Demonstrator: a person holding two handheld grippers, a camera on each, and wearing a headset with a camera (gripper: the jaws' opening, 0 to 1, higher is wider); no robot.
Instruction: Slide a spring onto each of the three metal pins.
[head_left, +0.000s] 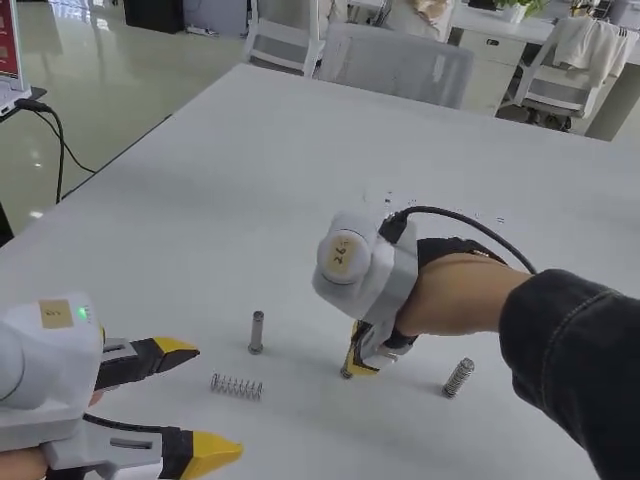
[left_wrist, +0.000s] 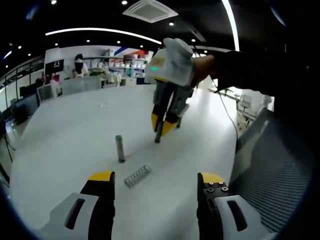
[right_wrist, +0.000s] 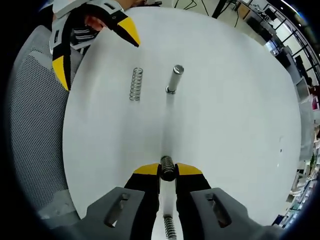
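The left gripper (head_left: 200, 400) sits in the lower left corner of the head view, its yellow-tipped fingers (head_left: 172, 350) spread wide and holding nothing. In the left gripper view the same gripper (left_wrist: 156, 182) shows both tips far apart at the bottom of the frame, above the white bench (left_wrist: 60, 150). In the right gripper view it (right_wrist: 95, 50) comes in at the upper left, also wide.

The right gripper (head_left: 360, 365) is near the middle of the head view, gripped by a hand (head_left: 455, 300) in a dark sleeve and pointing down at the bench (head_left: 300, 180). Its fingers (right_wrist: 147, 170) are narrow, pinched on the held spring (right_wrist: 167, 167), which the right gripper view sees end-on just above the tips. In the left gripper view the right gripper (left_wrist: 162, 127) is at upper centre, and the held spring (left_wrist: 158, 134) reaches down to the bench surface. Whether a pin runs inside it cannot be told.

The bare pin (head_left: 257, 332) stands upright left of the right gripper, apart from it. It is at centre left in the left gripper view (left_wrist: 120, 148) and at upper centre in the right gripper view (right_wrist: 174, 79).

The loose spring (head_left: 237, 386) lies flat on the bench, near the bare pin and between it and the left gripper. It lies just ahead of the open tips (left_wrist: 137, 176) and beside the bare pin (right_wrist: 136, 83).

The tilted spring (head_left: 459, 377) stands leaning at lower right of the head view, under the sleeve; what is inside it cannot be told.
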